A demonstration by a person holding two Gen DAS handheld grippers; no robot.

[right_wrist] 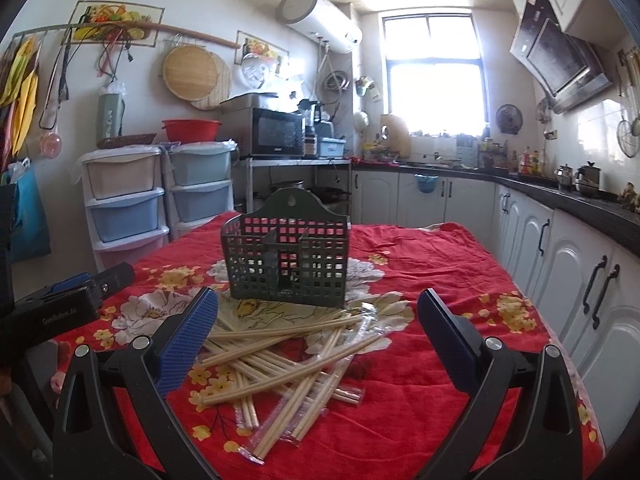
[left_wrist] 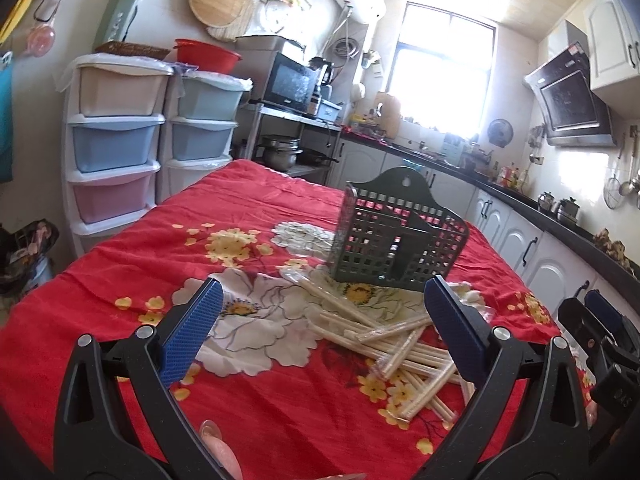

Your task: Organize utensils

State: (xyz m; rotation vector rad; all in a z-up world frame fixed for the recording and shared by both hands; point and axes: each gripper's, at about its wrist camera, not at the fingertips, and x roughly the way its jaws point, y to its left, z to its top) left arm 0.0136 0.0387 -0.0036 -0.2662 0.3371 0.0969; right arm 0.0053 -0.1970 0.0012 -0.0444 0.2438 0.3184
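A dark green lattice utensil basket (left_wrist: 394,236) (right_wrist: 286,260) stands upright on the red flowered tablecloth (left_wrist: 120,280) (right_wrist: 432,264). In front of it lies a loose heap of pale wooden chopsticks (left_wrist: 392,344) (right_wrist: 280,360), some in clear wrappers. My left gripper (left_wrist: 324,300) hangs open above the cloth, left of the heap, with nothing between its blue pads. My right gripper (right_wrist: 318,312) is open too, over the heap, holding nothing. Each gripper shows at the edge of the other's view: the right one (left_wrist: 600,332), the left one (right_wrist: 68,296).
Stacked plastic drawer units (left_wrist: 116,140) (right_wrist: 124,200) stand beyond the table's left side. A steel rack with a microwave (left_wrist: 290,84) (right_wrist: 276,132) is behind them. White cabinets under a dark counter (left_wrist: 540,216) (right_wrist: 580,200) run along the right.
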